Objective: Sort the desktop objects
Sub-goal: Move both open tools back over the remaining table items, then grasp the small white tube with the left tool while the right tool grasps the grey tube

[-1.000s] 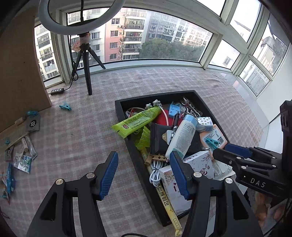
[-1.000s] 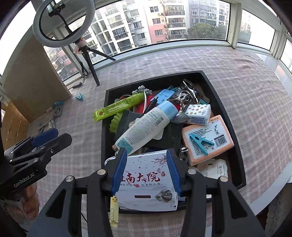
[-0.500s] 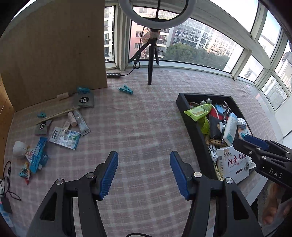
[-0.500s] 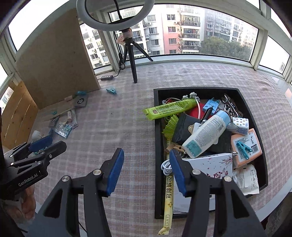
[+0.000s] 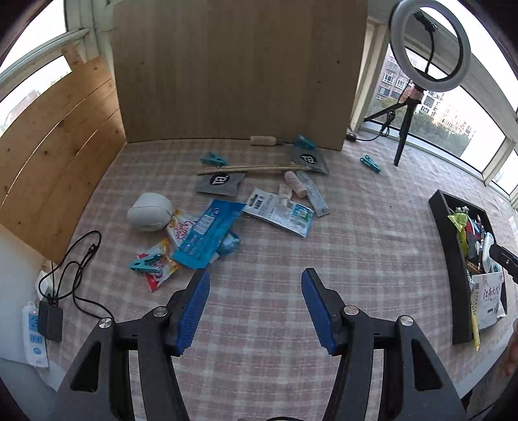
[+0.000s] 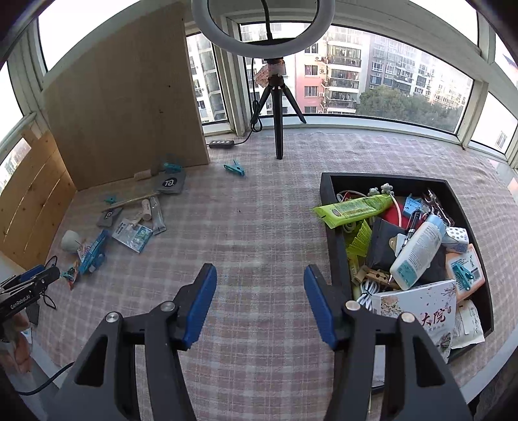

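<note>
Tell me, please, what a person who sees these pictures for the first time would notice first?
Most striking is the black tray on the right of the checked tablecloth, heaped with things, a green tube and a white bottle on top. To the left, packets and clips lie scattered before a wooden board, among them a blue packet. A ring light stands by the window.

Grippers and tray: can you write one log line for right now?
left gripper: open, empty | right gripper: just opened, empty | black tray: full | loose items on cloth
</note>
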